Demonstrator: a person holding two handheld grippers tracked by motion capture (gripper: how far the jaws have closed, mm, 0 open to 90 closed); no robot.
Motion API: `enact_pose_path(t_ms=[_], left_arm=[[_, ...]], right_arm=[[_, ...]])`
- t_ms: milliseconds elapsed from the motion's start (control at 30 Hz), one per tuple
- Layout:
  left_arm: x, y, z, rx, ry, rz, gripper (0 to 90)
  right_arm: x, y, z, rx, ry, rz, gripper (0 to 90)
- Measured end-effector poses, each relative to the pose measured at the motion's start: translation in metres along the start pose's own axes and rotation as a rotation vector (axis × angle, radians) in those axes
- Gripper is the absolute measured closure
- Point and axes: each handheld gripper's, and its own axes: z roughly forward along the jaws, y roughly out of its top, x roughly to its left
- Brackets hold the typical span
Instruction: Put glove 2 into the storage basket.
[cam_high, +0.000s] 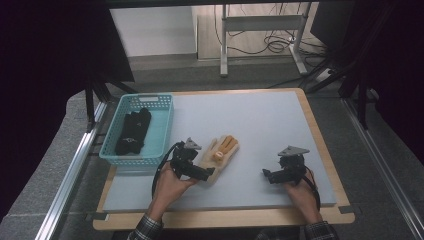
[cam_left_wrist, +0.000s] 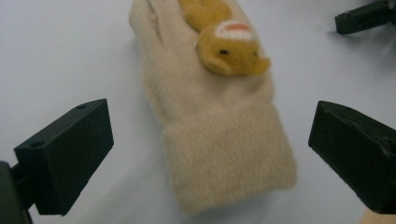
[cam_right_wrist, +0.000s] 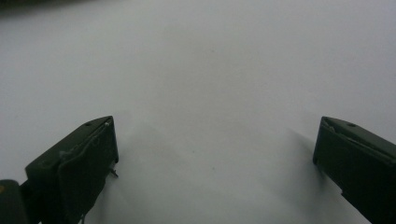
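Beige glove (cam_left_wrist: 219, 135) lies between the left gripper's (cam_left_wrist: 210, 154) spread jaws; right gripper (cam_right_wrist: 215, 158) likewise spread.

On my desk (cam_high: 260, 125), a pale grey mat over a light wooden board whose edge shows along the front and right, a turquoise plastic basket with slotted walls (cam_high: 162, 130) stands at the far left corner. Inside it lies a bundle of black fabric (cam_high: 133, 131), stretched along the basket's length. Beyond the desk I see grey carpet, the grey metal legs of another table (cam_high: 223, 45) and a tangle of black cables (cam_high: 277, 44) on the floor.
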Motion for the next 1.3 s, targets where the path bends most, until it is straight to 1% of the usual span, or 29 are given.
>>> enact_pose_path(t_ms=[133, 200, 333, 400, 433, 600, 733, 900, 1000, 1067, 1133, 1167, 1300], left_arm=[[0.003, 0.010, 0.010, 0.017, 0.015, -0.007, 0.8], [0.004, 0.015, 0.016, 0.027, 0.015, -0.013, 0.9], [0.004, 0.022, 0.031, 0.056, 0.020, -0.006, 1.0], [0.003, 0.024, 0.039, 0.069, 0.023, -0.003, 0.9], [0.002, 0.025, 0.043, 0.080, 0.022, 0.004, 0.9], [-0.001, 0.026, 0.057, 0.102, 0.027, 0.005, 0.2], [-0.004, 0.027, 0.067, 0.123, 0.021, 0.026, 0.0], [-0.012, 0.026, 0.075, 0.160, 0.054, 0.072, 0.2], [-0.014, 0.025, 0.077, 0.172, 0.076, 0.090, 1.2], [-0.014, 0.026, 0.077, 0.180, 0.091, 0.093, 4.8], [-0.014, 0.027, 0.076, 0.183, 0.073, 0.087, 11.0], [-0.014, 0.027, 0.075, 0.184, 0.065, 0.087, 15.8], [-0.017, 0.030, 0.074, 0.190, 0.055, 0.100, 30.0]], right_arm=[[0.000, 0.000, 0.000, 0.001, 0.001, 0.002, 0.0], [0.000, 0.000, 0.000, 0.000, 0.001, 0.002, 0.0], [0.000, 0.000, 0.000, 0.000, 0.001, 0.003, 0.1], [0.000, 0.000, 0.000, 0.000, 0.001, 0.001, 0.1], [0.000, 0.000, 0.000, 0.000, 0.001, 0.001, 0.1], [0.000, 0.000, 0.000, 0.000, 0.001, 0.001, 0.2], [0.000, 0.000, 0.000, -0.001, 0.002, 0.001, 0.2], [0.000, 0.000, 0.000, 0.000, 0.001, 0.001, 0.3], [0.000, 0.000, 0.000, -0.001, 0.002, 0.001, 0.3], [0.000, 0.000, 0.000, -0.001, 0.002, 0.001, 0.3], [0.000, 0.000, 0.000, -0.001, 0.002, 0.001, 0.3], [0.000, 0.000, 0.000, -0.001, 0.002, 0.001, 0.3], [0.000, 0.000, 0.000, -0.001, 0.001, 0.000, 0.3]])
